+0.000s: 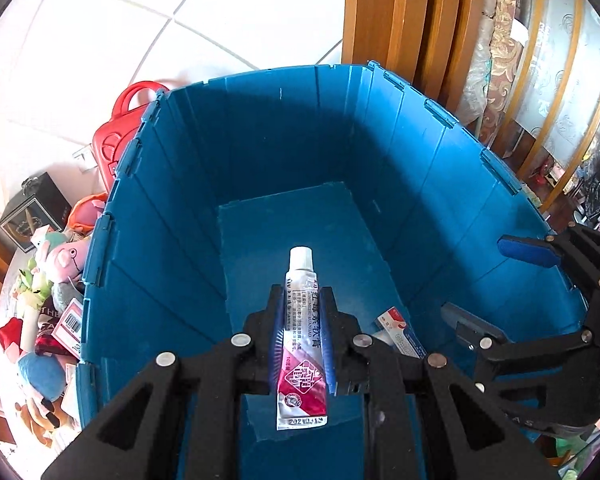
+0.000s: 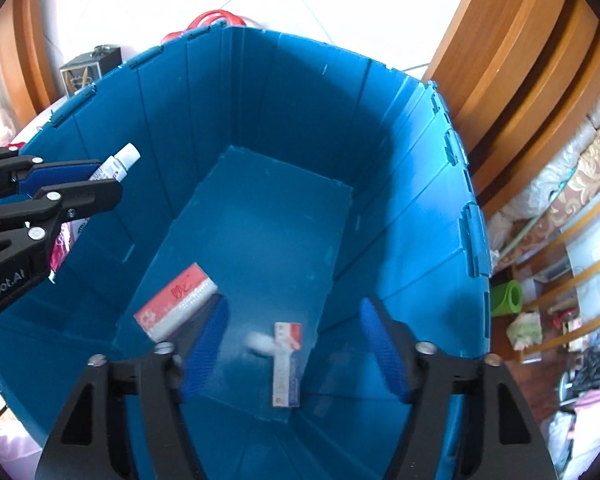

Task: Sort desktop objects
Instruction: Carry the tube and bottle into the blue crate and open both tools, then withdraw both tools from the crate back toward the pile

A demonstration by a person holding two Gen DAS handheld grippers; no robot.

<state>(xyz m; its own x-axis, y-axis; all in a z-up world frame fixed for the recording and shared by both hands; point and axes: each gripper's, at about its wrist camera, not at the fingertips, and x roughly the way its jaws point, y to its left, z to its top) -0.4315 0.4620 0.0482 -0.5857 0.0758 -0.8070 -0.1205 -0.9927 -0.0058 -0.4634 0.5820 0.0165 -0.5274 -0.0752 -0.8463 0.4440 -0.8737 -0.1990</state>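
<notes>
Right wrist view alone: red-and-white box (image 2: 176, 307) and perhaps blurred small tube (image 2: 286, 364) beneath wide-open right gripper (image 2: 296, 354); left gripper (image 1: 302, 326) clamping ointment tube (image 1: 302, 336).

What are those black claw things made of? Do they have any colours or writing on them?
Both the left gripper and the right gripper are matte black frames with triangular cut-outs and round silver pins at the joints. The fingers carry ribbed blue pads inside. White lettering ending in "Robot.AI" runs along the left gripper's side. No cables, hands or sleeves show.

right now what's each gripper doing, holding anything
left gripper: closed on the ointment tube, over the blue bin
right gripper: open, holding nothing
</notes>
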